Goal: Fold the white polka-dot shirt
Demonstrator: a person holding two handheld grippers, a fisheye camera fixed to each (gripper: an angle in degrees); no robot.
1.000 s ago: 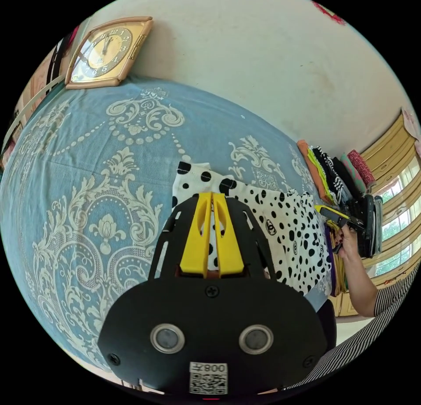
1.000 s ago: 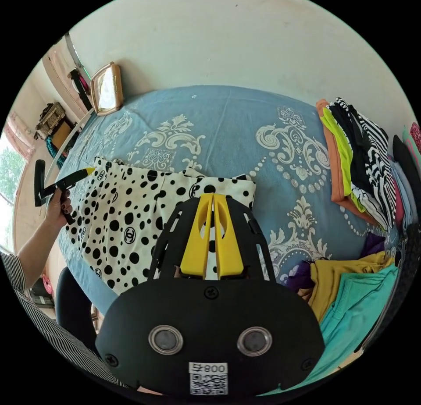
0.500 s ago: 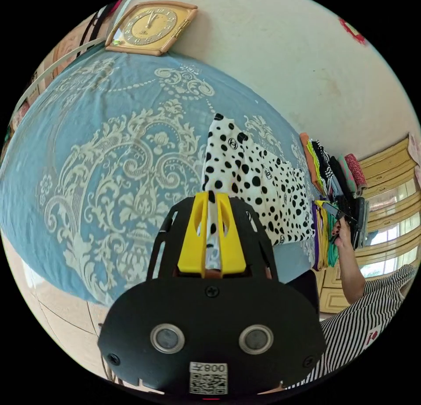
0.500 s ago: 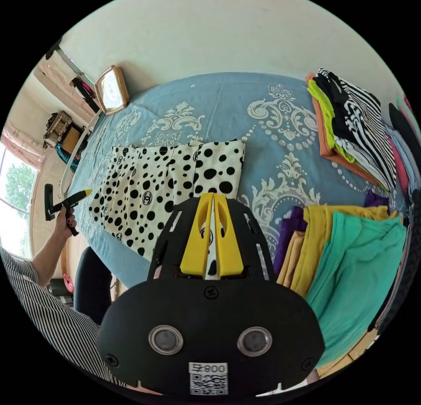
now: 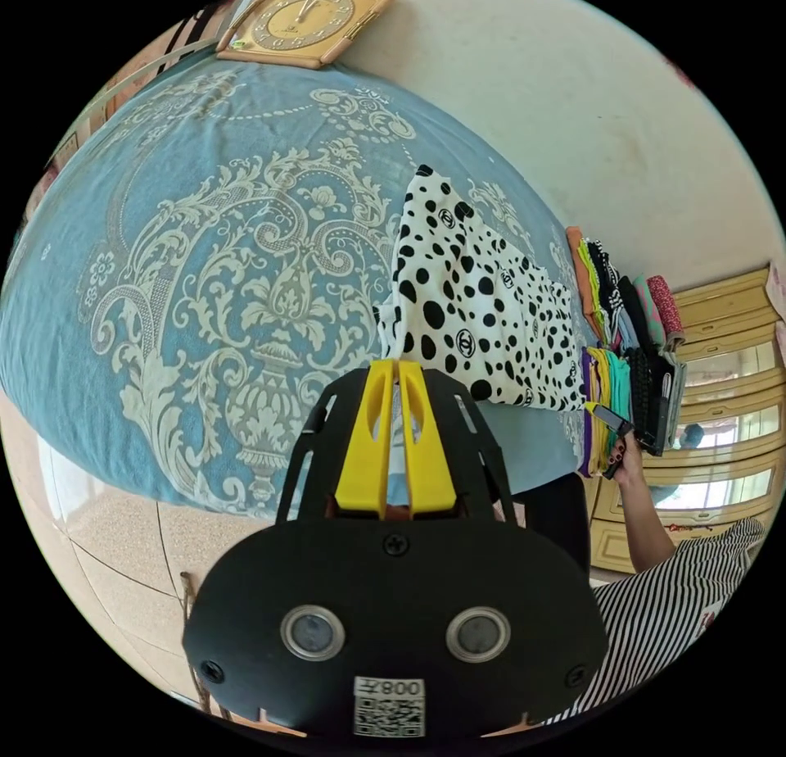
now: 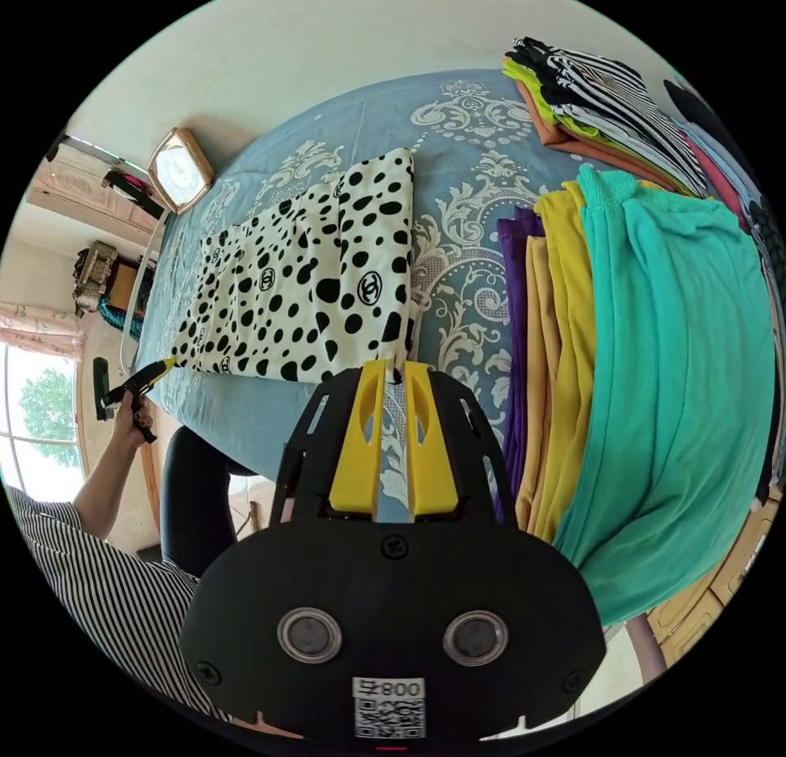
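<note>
The white polka-dot shirt lay flat on the blue damask bedspread, a long folded rectangle of thin, soft cloth with crisp black dots of mixed size. The left gripper had its yellow jaws drawn nearly together at the shirt's near corner; whether cloth was between them I could not tell. The right gripper looked pinched on the shirt's other near corner, a small peak of cloth rising into the narrow gap.

The likeliest trouble, judging from this: so little fabric was caught that a tug could slip it free, and light cloth would then drag and crease the folded layers. Beside the shirt, away from the brass-framed clock, the loose stack of teal, mustard and purple garments lay near enough to snag a swung edge.
</note>
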